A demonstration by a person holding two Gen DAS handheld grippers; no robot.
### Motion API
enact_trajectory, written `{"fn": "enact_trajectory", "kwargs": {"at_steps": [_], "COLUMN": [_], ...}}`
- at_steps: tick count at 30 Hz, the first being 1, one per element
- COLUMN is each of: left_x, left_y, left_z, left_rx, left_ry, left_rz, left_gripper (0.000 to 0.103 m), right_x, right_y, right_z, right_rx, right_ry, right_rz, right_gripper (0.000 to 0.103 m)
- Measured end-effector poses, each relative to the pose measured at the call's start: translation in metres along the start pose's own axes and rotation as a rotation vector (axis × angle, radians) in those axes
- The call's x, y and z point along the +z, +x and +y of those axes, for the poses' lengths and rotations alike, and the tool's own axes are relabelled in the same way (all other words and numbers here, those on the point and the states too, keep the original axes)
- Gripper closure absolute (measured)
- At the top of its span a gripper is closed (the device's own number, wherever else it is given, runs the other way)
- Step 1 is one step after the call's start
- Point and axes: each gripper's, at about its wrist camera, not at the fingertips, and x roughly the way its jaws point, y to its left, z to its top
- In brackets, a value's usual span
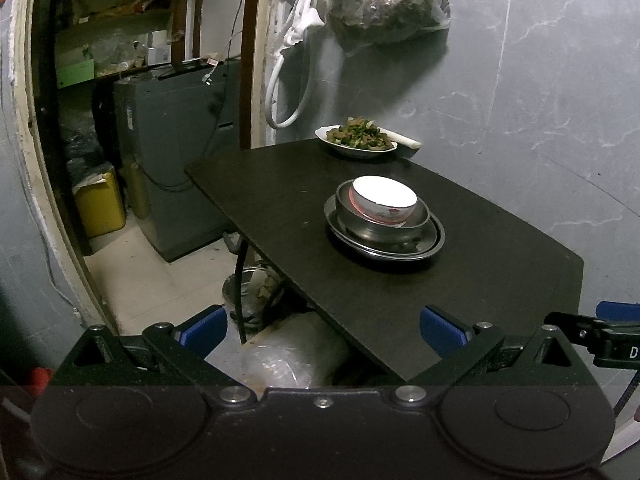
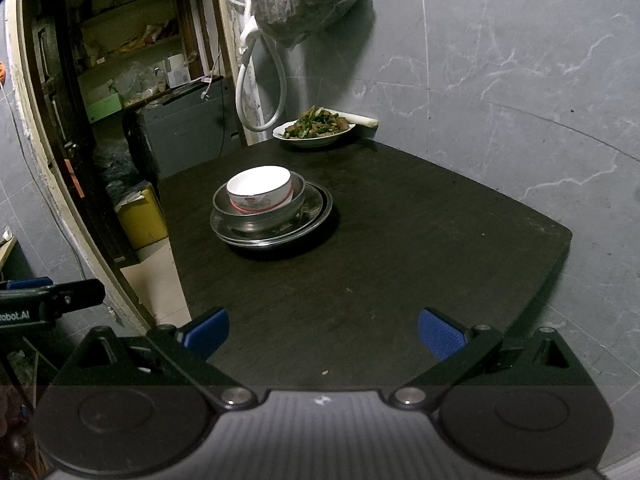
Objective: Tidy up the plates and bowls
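Two grippers, both held back from the stack and empty: left gripper (image 1: 323,332) with blue fingers (image 1: 204,330) spread wide over the near corner of the black table (image 1: 280,184), right gripper (image 2: 323,332) with fingers (image 2: 440,338) likewise spread wide above the near part of the tabletop, nothing between either pair. One stack near the middle of the table: white bowl (image 1: 384,200) nested in a metal bowl (image 1: 380,220), that bowl resting on stacked metal plates (image 1: 424,246), all well ahead of both grippers. Beyond the stack, at the table's far edge by the grey wall (image 1: 540,80), a white dish of greens (image 1: 356,140) with a pale cylindrical object (image 1: 404,140) just behind it. Above that dish, a plastic bag (image 1: 384,4) and a white hose (image 1: 288,80) hanging on the wall. Left of the table, a grey appliance (image 1: 168,152), a yellow container (image 1: 100,204) on the floor and cluttered shelves (image 1: 116,32) further back.
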Motion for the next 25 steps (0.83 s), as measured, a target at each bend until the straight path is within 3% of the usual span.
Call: {"fn": "enact_trajectory", "kwargs": {"at_steps": [25], "left_x": [0.0016], "left_y": [0.0084], "left_z": [-0.0067], "left_rx": [-0.003], "left_ry": [0.005], "left_rz": [0.021], "left_gripper": [0.001], "right_x": [0.0012], "right_y": [0.0096], "right_z": [-0.0032], "right_rx": [0.007], "right_ry": [0.011], "right_rz": [0.020], "right_gripper": [0.000]}}
